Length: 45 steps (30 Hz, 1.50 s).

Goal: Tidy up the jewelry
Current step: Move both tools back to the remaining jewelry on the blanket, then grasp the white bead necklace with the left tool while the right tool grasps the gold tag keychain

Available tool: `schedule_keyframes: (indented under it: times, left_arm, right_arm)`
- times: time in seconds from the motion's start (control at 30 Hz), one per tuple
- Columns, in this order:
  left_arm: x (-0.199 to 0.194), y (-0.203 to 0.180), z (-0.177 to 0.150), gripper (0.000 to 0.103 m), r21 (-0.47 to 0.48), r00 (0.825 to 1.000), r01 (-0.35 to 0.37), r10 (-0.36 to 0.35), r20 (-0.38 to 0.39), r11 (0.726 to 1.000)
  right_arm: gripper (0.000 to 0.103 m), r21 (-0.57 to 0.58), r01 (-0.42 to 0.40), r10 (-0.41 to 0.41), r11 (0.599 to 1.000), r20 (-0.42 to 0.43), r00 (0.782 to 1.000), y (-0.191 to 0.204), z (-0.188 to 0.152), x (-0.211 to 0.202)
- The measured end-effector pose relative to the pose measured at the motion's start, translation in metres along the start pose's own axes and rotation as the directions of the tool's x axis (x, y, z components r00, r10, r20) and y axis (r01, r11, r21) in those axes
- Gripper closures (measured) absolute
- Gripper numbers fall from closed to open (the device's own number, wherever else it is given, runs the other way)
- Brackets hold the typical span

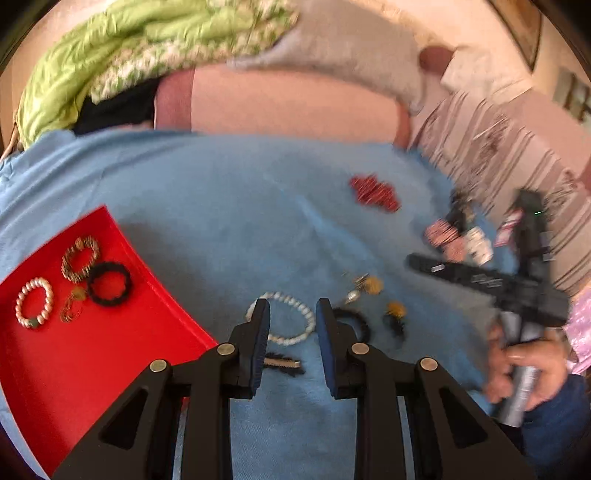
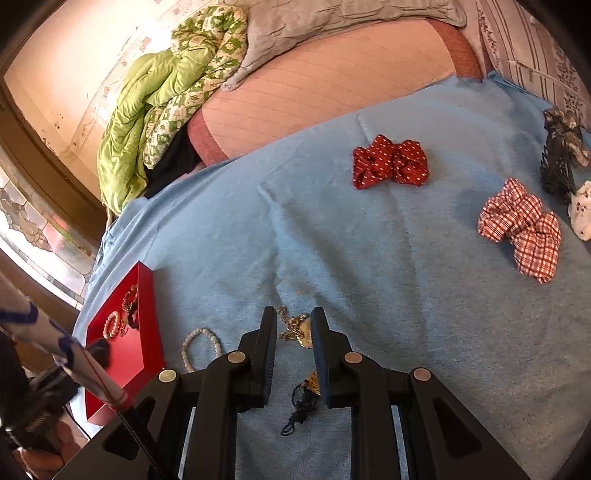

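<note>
A red tray [image 1: 110, 369] lies at the left on a blue blanket [image 1: 221, 203]. It holds a pink pearl bracelet [image 1: 34, 302], a gold bracelet [image 1: 80, 258], a black bracelet [image 1: 109, 283] and a small gold piece [image 1: 72, 306]. My left gripper [image 1: 291, 314] is open above a white bead bracelet [image 1: 291, 325]. A black hair clip [image 1: 282, 363], a black band [image 1: 354, 321] and gold earrings [image 1: 369, 284] lie nearby. My right gripper [image 2: 294, 321] is open over a gold chain [image 2: 297, 326]; a black tasselled earring [image 2: 304, 402] lies below it.
A red dotted scrunchie [image 2: 389, 162], a red checked scrunchie [image 2: 524, 225], a dark claw clip [image 2: 557, 158] and a white piece [image 2: 581, 214] lie at the far right. Green quilt [image 2: 155, 96] and grey pillow [image 2: 332, 18] are at the back. The tray shows in the right view [image 2: 144, 354].
</note>
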State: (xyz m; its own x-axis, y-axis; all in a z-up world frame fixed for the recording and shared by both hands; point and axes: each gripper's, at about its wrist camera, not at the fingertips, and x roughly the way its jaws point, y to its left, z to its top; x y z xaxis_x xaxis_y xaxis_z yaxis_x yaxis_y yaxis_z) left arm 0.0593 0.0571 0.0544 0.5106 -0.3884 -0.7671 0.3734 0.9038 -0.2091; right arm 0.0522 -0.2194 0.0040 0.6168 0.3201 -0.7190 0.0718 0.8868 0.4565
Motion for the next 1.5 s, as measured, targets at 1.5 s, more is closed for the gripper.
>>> schedule_keyframes:
  times: [1.5]
  left_arm:
    - [0.104, -0.033, 0.001, 0.097, 0.228, 0.981, -0.116, 0.147, -0.124, 0.967]
  right_arm:
    - [0.083, -0.019, 0.015, -0.017, 1.000, -0.100, 0.995, -0.002, 0.000, 0.031]
